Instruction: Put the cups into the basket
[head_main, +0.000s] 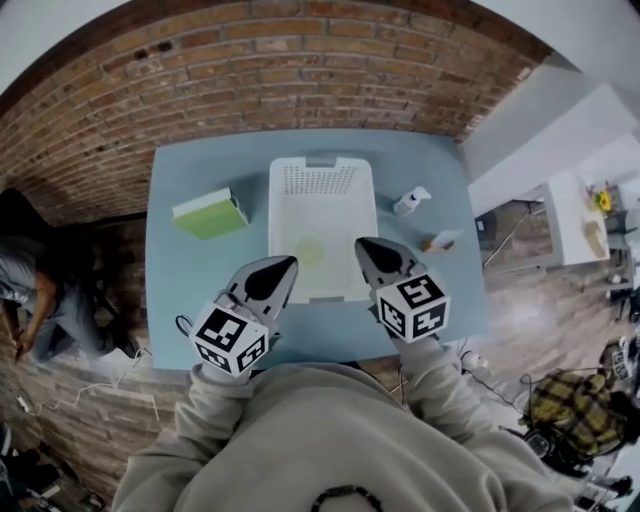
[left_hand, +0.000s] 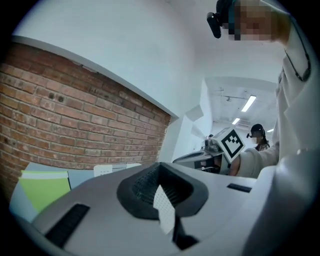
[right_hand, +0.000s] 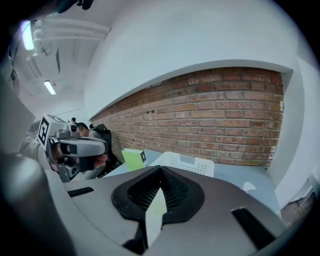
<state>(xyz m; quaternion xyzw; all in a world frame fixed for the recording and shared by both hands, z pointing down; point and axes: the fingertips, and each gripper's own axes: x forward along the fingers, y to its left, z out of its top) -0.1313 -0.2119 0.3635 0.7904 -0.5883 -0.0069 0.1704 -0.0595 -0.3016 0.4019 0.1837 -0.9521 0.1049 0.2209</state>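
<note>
The white perforated basket (head_main: 284, 182) stands in the middle of the blue table (head_main: 180, 280). A pale yellow-green cup (head_main: 308, 255) lies on its floor. Both grippers hang above the table's near edge, over the basket's front end. My left gripper (head_main: 284, 263) is shut with nothing in it, and its tips (left_hand: 160, 167) meet in the left gripper view. My right gripper (head_main: 366, 244) is also shut and holds nothing; its tips (right_hand: 160, 170) are together, with the basket (right_hand: 186, 162) beyond them.
A green box (head_main: 210, 213) lies left of the basket. A small white bottle (head_main: 410, 200) and a small white-and-orange thing (head_main: 441, 240) lie to its right. A brick wall (head_main: 250, 70) runs behind the table. A person (head_main: 30, 290) crouches on the floor at the far left.
</note>
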